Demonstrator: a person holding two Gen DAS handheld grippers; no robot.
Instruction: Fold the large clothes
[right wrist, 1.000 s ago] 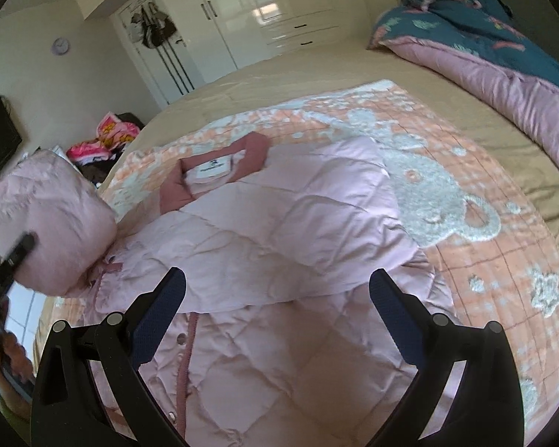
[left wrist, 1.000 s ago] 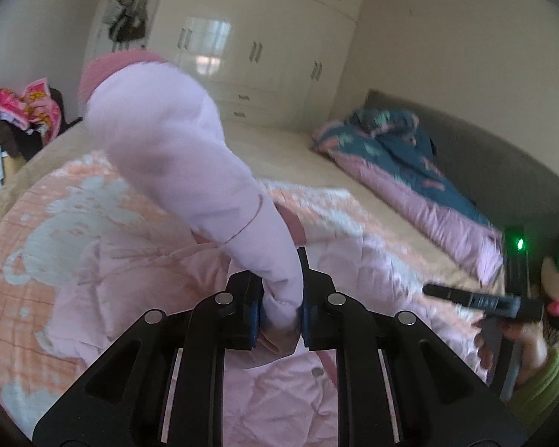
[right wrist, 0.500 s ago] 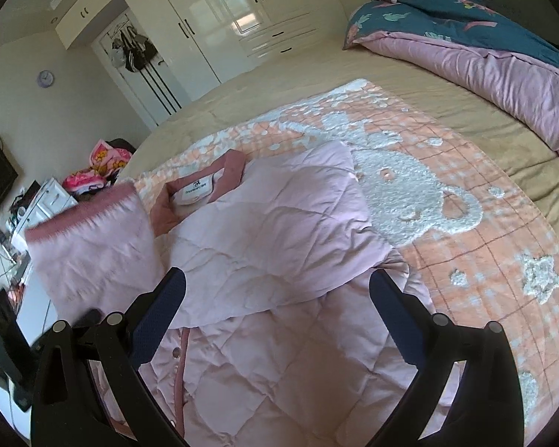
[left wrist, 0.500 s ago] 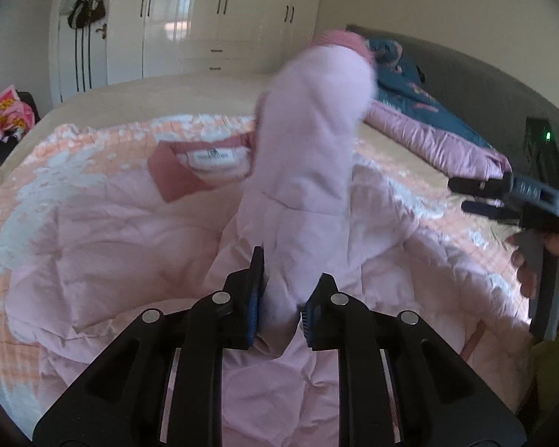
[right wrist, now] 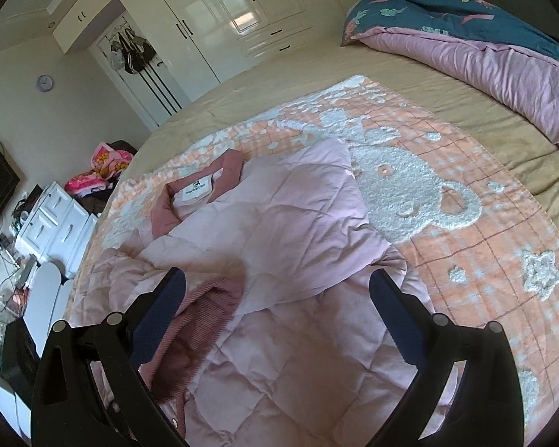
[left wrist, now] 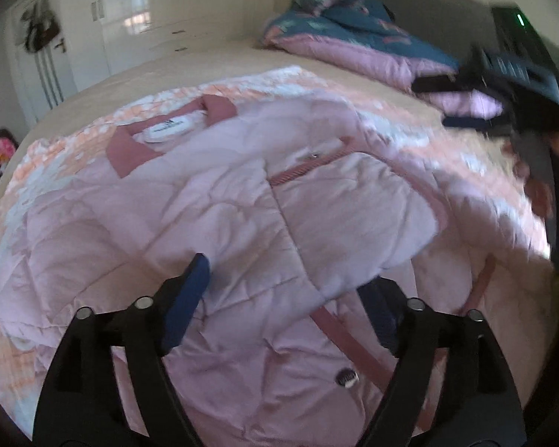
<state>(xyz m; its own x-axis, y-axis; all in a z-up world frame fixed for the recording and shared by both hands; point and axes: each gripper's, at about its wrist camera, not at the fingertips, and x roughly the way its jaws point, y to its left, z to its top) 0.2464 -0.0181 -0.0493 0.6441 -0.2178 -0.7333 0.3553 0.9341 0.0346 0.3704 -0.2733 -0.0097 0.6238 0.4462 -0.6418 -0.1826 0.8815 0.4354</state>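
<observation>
A pale pink quilted jacket (left wrist: 212, 223) with a dark pink collar (left wrist: 130, 149) lies spread on an orange-and-white bear blanket (right wrist: 410, 193) on the bed. Its sleeve (left wrist: 335, 231) is folded across the front, and the ribbed dark pink cuff (right wrist: 208, 309) rests on the body. My left gripper (left wrist: 283, 279) hovers low over the jacket with its jaws opening. The sleeve lies loose between them and the pads do not press it. My right gripper (right wrist: 277, 281) stands open over the jacket's right half, holding nothing. It also shows blurred in the left wrist view, the right gripper (left wrist: 503, 89) in a hand.
A rolled teal and pink duvet (right wrist: 466, 37) lies along the bed's far right side. White wardrobes (right wrist: 223, 18) line the back wall. A white drawer unit (right wrist: 56, 223) and a heap of bright clothes (right wrist: 100, 171) stand left of the bed.
My left gripper swung the raised sleeve across the jacket, came down and let it go. The sleeve now lies flat on the front. The right gripper hardly moved.
</observation>
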